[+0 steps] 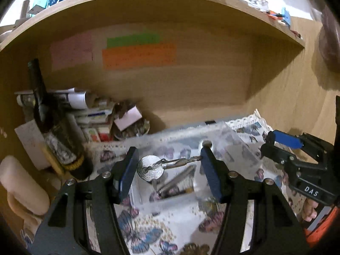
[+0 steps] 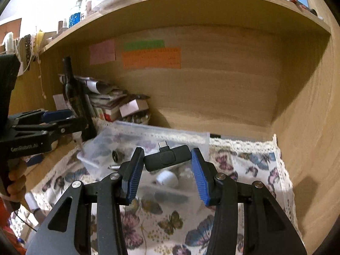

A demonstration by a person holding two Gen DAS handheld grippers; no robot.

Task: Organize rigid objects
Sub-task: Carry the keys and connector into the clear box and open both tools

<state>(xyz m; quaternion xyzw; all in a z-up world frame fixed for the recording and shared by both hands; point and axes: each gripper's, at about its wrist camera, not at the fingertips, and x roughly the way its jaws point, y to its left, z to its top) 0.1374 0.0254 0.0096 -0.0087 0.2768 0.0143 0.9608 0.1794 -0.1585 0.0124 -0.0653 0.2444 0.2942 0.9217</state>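
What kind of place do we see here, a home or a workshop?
Probably a home: a cluttered wooden shelf niche with coloured paper notes on its back, a butterfly-print lace-edged cloth, and a dark glass bottle beside stacked boxes.

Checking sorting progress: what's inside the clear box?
In the clear box: a white cap, a metal pen, a dark round part. The adapter covers the rest.

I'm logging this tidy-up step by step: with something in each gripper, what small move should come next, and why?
Probably lower the right gripper towards the clear bin and release the black adapter there. The adapter sits clamped above the bin, which already holds small items; the left gripper holds a keychain.
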